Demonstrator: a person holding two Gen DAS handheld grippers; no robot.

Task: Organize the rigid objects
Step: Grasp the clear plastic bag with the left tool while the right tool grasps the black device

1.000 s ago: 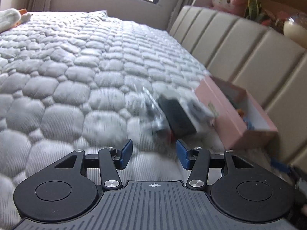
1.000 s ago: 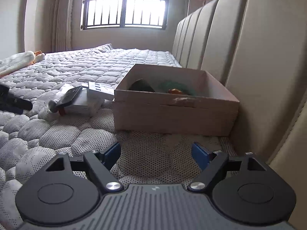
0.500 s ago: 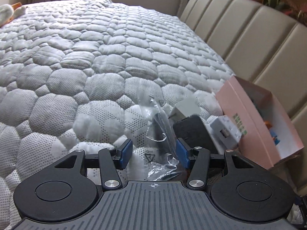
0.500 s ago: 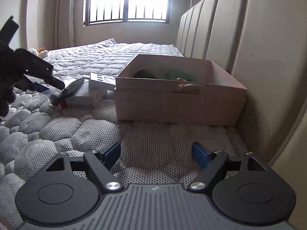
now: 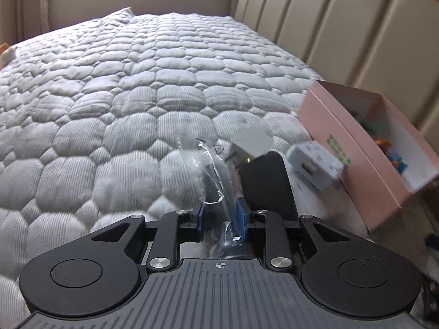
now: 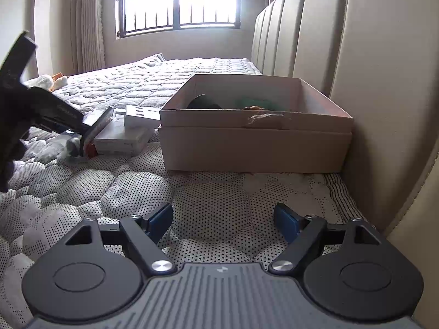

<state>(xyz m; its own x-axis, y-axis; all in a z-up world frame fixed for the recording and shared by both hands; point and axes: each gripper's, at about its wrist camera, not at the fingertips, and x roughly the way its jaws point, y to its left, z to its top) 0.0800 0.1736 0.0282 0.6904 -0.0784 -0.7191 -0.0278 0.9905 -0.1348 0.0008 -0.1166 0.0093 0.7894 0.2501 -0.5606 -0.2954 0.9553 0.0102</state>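
Note:
A dark object sealed in a clear plastic bag lies on the quilted mattress. My left gripper is closing, and its blue pads press the bag from both sides. Right of it lie a flat black item, a grey-white box and a white box. The open pink box holds several coloured things. In the right wrist view my right gripper stands open over bare mattress, in front of that same box.
The padded headboard runs along the right, close behind the box. In the right wrist view white boxes are stacked left of the box. A plush toy lies far off by the window. The mattress stretches away to the left.
My left gripper moved forward over the bagged object and its jaws narrowed from wide apart onto the bag. The right gripper stayed put and open.

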